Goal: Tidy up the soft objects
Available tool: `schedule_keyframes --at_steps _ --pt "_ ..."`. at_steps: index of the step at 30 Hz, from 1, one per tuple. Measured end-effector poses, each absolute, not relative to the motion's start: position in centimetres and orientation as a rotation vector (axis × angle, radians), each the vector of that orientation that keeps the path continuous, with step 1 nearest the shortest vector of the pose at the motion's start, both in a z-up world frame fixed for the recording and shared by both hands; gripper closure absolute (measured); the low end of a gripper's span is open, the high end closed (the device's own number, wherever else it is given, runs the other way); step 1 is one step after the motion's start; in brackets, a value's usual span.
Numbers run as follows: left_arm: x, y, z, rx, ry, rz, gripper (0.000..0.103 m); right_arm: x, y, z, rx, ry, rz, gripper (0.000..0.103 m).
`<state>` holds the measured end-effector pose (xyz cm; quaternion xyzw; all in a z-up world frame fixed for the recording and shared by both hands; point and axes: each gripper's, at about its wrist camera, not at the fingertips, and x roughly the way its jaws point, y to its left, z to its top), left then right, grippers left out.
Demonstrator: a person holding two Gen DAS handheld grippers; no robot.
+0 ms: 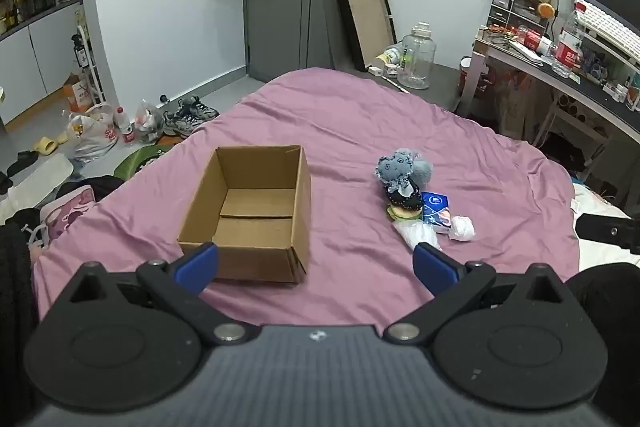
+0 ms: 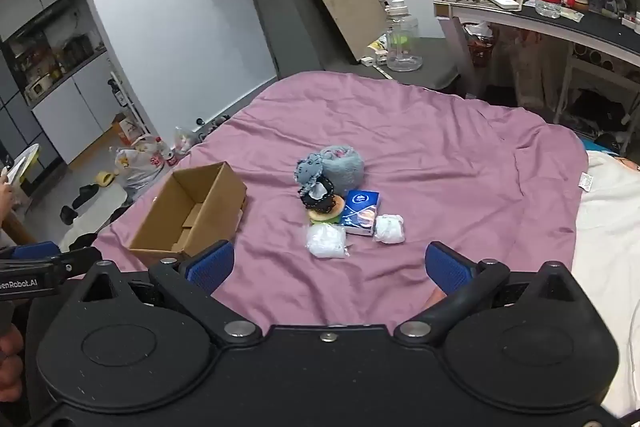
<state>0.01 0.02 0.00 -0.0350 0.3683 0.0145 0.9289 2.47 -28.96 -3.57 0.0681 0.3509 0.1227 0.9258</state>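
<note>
Your left gripper (image 1: 316, 263) hangs wide open and empty before the empty box (image 1: 256, 203), while the soft pile (image 2: 336, 203) lies right of the box, straight ahead of your equally open, empty right gripper (image 2: 330, 265), the nearer one.

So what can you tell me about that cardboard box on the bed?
The cardboard box is plain brown corrugated card, rectangular and open at the top. It looks empty: its bare floor shows two bottom flaps meeting in a seam. It sits upright on the pink bedsheet, to the left of the pile of soft things and apart from it. Nothing touches it but the sheet; both grippers are open and short of it.
</note>
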Motion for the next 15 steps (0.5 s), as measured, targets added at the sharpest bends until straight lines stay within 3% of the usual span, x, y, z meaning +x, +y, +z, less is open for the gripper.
schedule_keyframes --at_steps 15 --pt "-0.5 -0.4 0.4 -0.050 0.759 0.026 0.001 2.0 -28.8 -3.1 0.110 0.708 0.261 0.000"
